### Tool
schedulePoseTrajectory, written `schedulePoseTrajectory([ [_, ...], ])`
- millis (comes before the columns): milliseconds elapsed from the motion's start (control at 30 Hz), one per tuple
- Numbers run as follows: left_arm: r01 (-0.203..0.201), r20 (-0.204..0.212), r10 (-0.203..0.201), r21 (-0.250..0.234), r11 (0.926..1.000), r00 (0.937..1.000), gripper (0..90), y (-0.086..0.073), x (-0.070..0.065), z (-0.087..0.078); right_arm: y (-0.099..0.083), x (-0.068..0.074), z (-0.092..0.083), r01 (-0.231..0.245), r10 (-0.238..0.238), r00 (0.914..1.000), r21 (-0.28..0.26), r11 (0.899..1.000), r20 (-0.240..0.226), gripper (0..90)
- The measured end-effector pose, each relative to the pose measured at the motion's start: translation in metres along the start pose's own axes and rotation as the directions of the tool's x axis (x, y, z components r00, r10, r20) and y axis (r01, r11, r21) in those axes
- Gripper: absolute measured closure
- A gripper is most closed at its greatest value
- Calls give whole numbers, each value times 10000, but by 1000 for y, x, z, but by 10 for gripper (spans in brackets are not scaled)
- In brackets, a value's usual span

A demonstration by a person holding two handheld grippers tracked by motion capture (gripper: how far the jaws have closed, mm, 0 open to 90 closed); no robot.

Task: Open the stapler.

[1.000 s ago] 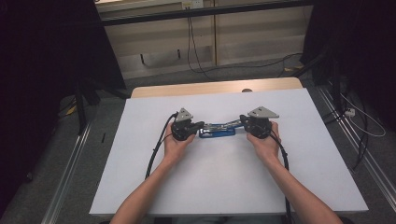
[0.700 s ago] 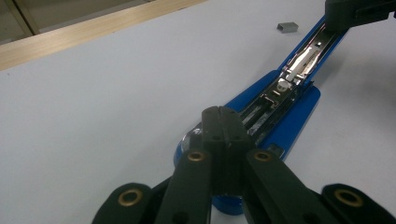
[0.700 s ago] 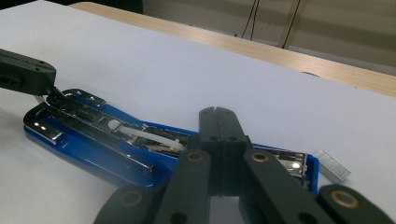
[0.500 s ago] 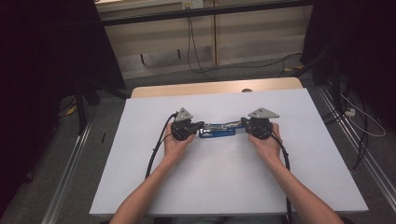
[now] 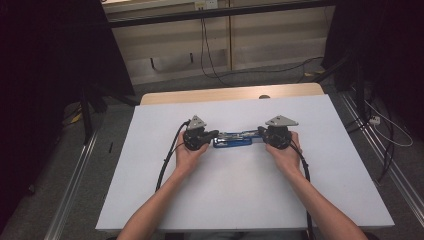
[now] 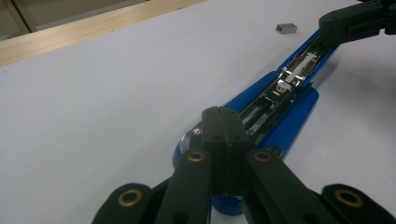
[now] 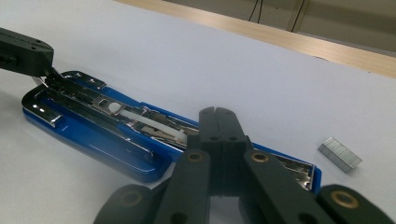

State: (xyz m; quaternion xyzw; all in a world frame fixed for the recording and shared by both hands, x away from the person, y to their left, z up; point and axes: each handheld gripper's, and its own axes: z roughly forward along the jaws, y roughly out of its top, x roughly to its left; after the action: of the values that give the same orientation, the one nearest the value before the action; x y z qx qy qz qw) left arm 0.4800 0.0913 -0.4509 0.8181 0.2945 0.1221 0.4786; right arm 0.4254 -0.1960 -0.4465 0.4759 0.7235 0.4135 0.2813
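Here, a blue stapler was seen laid open flat on the white tabletop, near its middle and somewhat toward the far edge, lengthwise between the two hands. The left gripper was held over one end of the stapler, jaws pressed together with nothing between them. The right gripper was held over the other end, jaws likewise closed and empty. Whether either tip touched the metal could not be told. A small block of staples was found just beside the stapler, on its far-edge side.
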Motion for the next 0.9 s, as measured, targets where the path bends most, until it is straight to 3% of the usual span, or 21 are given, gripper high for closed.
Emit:
schedulePoseTrajectory([
  [233,132,106,-131,-120,9998,9999,900,2,1,-2,0,-1,0,-26,26,10000,-7,10000,-56,900],
  [333,-51,272,56,-179,9998,9996,900,5,2,-4,1,-2,-1,-75,75,9999,-68,9999,-82,900],
  [567,13,247,-5,-304,9995,9997,896,6,2,-5,1,-1,-1,-107,103,9997,-192,9998,-209,900],
  [600,-96,153,100,-309,9995,9998,872,6,3,-6,1,-1,-1,-122,117,9997,-244,9996,-219,900],
  [667,173,336,-158,-426,9989,9993,860,5,5,-6,2,-2,-2,-289,276,9989,-343,9990,-375,900],
  [900,135,251,-122,-504,9986,9996,735,9,1,-10,3,-4,-5,-594,560,9966,-558,9967,-610,849],
])
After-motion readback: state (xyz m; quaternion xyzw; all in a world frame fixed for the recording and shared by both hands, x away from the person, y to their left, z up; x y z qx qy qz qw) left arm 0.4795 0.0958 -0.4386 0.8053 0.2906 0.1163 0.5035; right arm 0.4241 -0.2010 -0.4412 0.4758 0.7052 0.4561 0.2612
